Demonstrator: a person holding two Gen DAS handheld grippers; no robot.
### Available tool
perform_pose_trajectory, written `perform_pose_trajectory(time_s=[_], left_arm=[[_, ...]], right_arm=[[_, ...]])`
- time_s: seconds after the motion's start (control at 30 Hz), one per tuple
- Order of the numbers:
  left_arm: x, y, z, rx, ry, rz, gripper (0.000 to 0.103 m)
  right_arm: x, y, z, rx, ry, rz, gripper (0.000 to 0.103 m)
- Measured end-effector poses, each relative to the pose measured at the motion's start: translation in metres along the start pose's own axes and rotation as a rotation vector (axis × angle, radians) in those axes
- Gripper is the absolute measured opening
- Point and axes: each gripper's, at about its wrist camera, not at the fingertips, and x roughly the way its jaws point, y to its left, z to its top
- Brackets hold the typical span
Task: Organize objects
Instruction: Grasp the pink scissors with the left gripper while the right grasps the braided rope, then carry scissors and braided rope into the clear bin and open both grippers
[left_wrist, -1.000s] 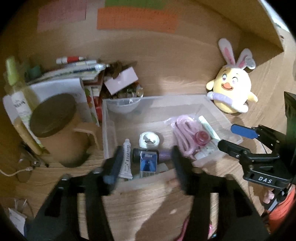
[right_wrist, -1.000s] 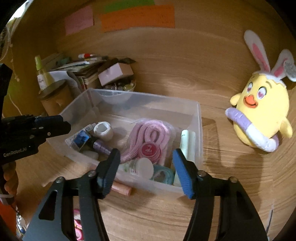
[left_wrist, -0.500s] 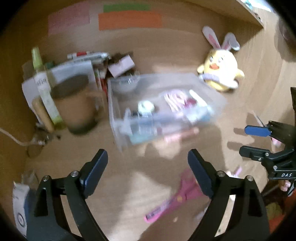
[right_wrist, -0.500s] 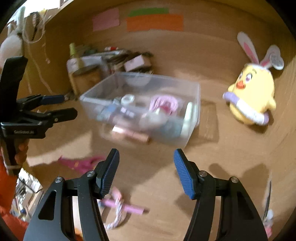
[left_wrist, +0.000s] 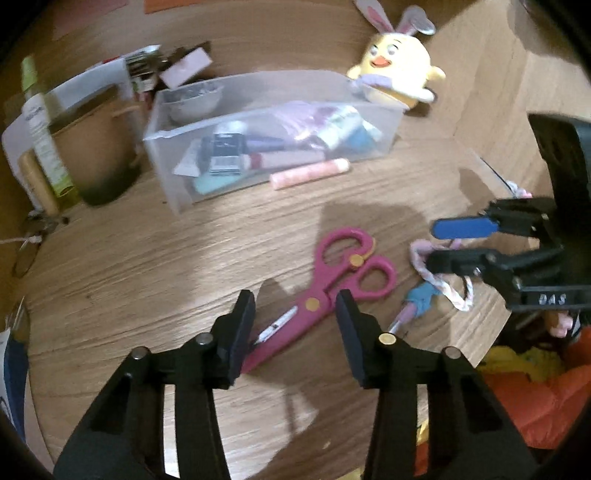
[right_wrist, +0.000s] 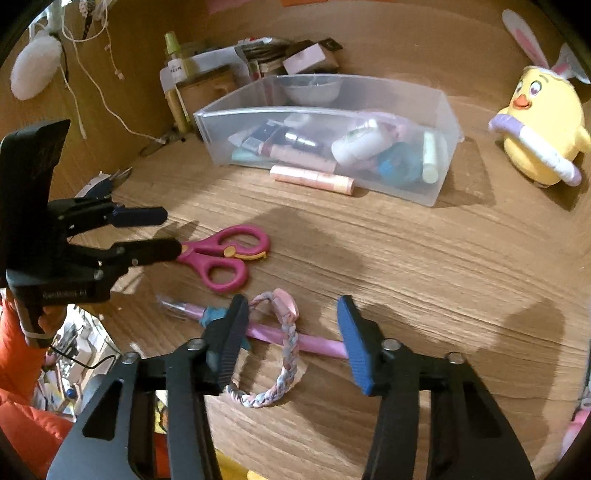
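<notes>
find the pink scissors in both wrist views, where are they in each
Left wrist: pink scissors lie lower centre, blades between the left gripper fingers.
Right wrist: pink scissors lie left of centre, beside the left gripper.
Shared landmark: clear bin.

In front of you the wooden surface (right_wrist: 424, 258) carries a clear plastic bin (right_wrist: 441, 110), with a pink tube (right_wrist: 312, 180) lying just beside its near wall. Nearer you lie magenta scissors (left_wrist: 340, 280), a pink pen (right_wrist: 291, 338) and a braided band (right_wrist: 284, 354) draped across it. A yellow bunny plush (right_wrist: 539, 129) sits to the right.
</notes>
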Motion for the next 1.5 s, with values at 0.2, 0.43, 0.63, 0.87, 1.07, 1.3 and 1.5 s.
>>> perform_pose_trajectory(time_s=[0.2,0.43,0.63,0.87,1.07,1.3,1.5], left_arm=[[0.011,-0.007,0.002,0.037,0.008,0.020,0.036],[0.018,-0.004,0.013,0.007,0.002,0.036,0.018],[0.017,-0.005,0.016,-0.010,-0.042,0.076,0.018],[-0.014,0.000,0.025,-0.044,-0.148,0.095,0.018],[-0.039,0.008,0.037,-0.064,-0.235,0.104,0.018],[-0.060,0.021,0.057,-0.107,-0.328,0.080,0.018],[-0.072,0.028,0.078,-0.119,-0.387,0.085,0.018]], right_arm=[[0.010,0.001,0.002,-0.008,0.006,-0.017,0.013],[0.011,-0.011,0.005,0.039,-0.028,-0.042,0.011],[-0.007,-0.024,0.014,0.085,-0.095,-0.071,0.011],[-0.027,-0.036,0.032,0.127,-0.180,-0.089,0.011],[-0.036,-0.037,0.048,0.141,-0.241,-0.097,0.011],[-0.043,-0.035,0.067,0.142,-0.291,-0.102,0.011],[-0.049,-0.038,0.089,0.138,-0.332,-0.125,0.011]])
